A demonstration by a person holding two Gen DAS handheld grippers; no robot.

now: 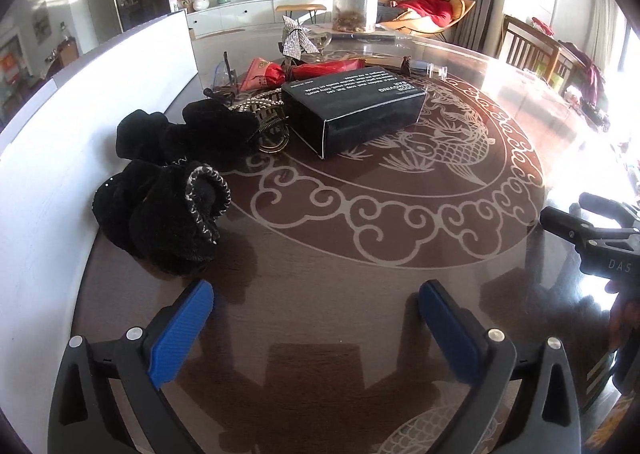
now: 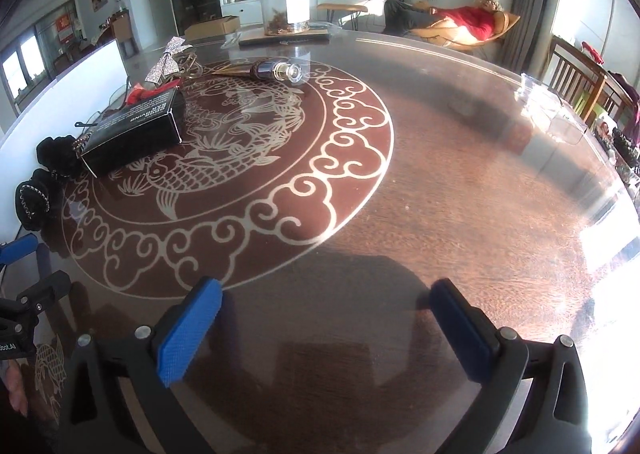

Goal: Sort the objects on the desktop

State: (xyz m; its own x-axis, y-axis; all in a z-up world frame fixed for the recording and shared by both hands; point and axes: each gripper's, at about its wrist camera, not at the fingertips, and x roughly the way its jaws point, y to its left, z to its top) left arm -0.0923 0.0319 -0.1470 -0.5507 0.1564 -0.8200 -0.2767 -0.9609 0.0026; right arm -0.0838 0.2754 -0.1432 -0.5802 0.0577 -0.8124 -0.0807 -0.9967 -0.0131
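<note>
1. Glass-topped round table [image 2: 460,181] in a living room, dark wood with a fish inlay; strong glare on its right side.
2. Left gripper [image 1: 316,304]: blue pads wide apart, nothing between them, poised over bare glass near the front edge.
3. Right gripper [image 2: 326,304]: pads likewise apart and empty, over bare table.
4. Items to sort are clustered at the left: two black scrunchies [image 1: 168,209] against a white board [image 1: 60,157], a black box [image 1: 356,113] behind them, red packets [image 1: 268,73] and a metal clip [image 1: 272,125] beyond.
5. Risk: the nearest scrunchie is soft and lumpy; a shallow pinch may take only a fold and drop it.
6. Risk: box and clip appear to touch, though the view is poor; lifting one could drag the other.
7. Risk: the bottle [image 2: 280,71] lies on its side and may roll if nudged.
8. Risk: hard fingertips striking glass on descent.
</note>
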